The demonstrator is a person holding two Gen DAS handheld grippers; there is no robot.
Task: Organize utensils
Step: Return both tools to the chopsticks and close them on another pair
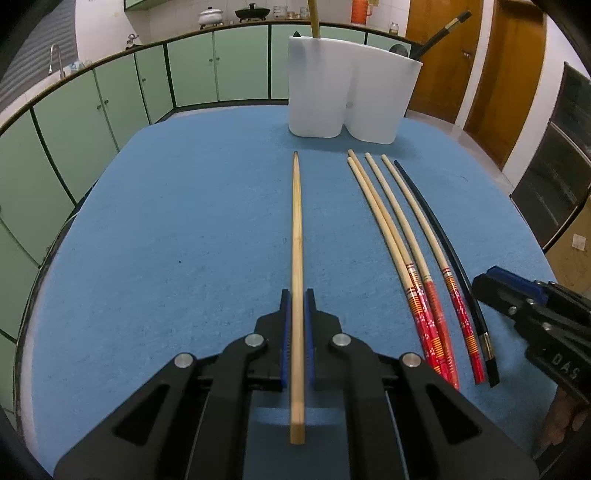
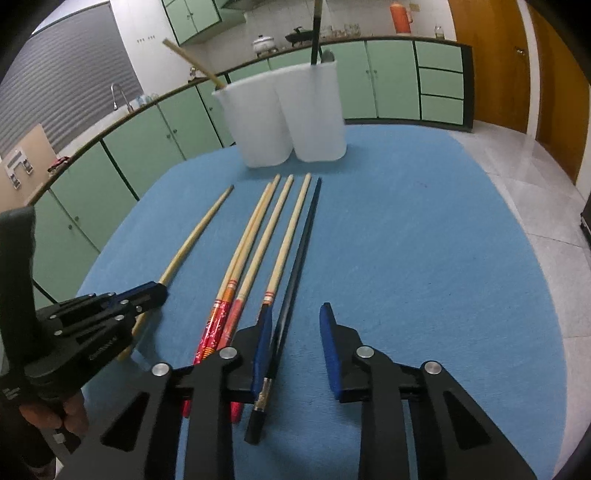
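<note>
left gripper [image 1: 297, 306] clamped on the plain wooden chopstick [image 1: 297, 236], blue pads tight on both sides of the shaft near its thick end. chopstick runs straight ahead along the blue table mat [image 1: 166, 240], tip aimed at the white two-compartment holder [image 1: 351, 92] at the far edge.

right gripper [image 2: 295, 325] jaws apart, nothing pinched. black chopstick [image 2: 295, 266] lies between the fingers, right beside the left blue pad; can't tell if the pad actually touches it. right pad is well clear of it.

four red-handled chopsticks [image 2: 255, 243] lie on the mat between the plain one and the black one, roughly parallel, tips toward the holder, the two leftmost crossing near their tips.

holder: left compartment has one wooden stick [image 2: 195, 62] leaning out, right compartment has a dark stick [image 2: 316, 33] standing up plus something grey at the rim, too small to identify.

part of a hand [image 2: 70, 410] visible under the left gripper in the right wrist view.
</note>
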